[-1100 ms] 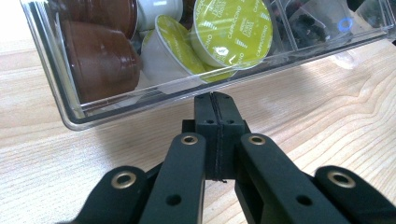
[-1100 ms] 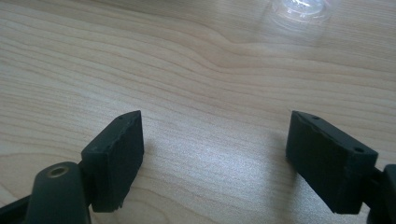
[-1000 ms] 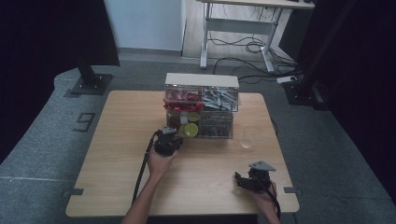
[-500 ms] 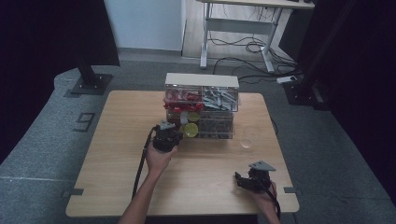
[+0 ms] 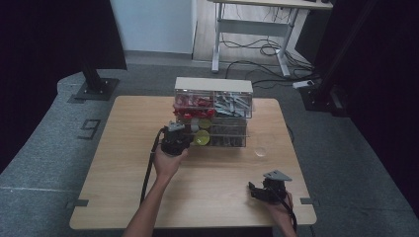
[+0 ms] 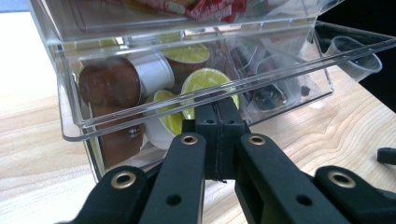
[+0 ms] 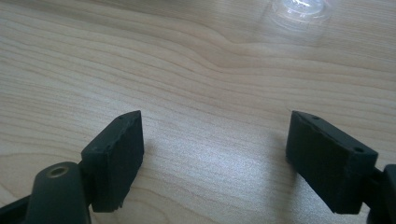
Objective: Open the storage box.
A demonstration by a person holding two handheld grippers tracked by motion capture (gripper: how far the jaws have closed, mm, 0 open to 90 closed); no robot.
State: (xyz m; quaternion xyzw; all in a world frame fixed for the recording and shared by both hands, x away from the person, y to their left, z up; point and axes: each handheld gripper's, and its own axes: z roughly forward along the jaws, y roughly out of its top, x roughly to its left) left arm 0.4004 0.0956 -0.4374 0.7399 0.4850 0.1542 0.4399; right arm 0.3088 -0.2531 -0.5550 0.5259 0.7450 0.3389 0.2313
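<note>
Left tongs clenched, pads pressed flat together with nothing between them, tips just under the front lip of a clear drawer pulled out of a clear drawer cabinet. Directly beyond the tips, inside that drawer, coffee pods with yellow-green lids, a brown pod to their left lying on its side. Above, another clear drawer with red packets. Off to the right of the tips, a small clear plastic cup on the table. Seen from the high view, left tongs held up at the cabinet's lower left drawer. Right tongs released, jaws wide apart, resting low over bare wood, nothing between them; same clear cup ahead of the tips and a little to the right, well apart. In the high view, right tongs near the table's front right edge, far from the cabinet.
</note>
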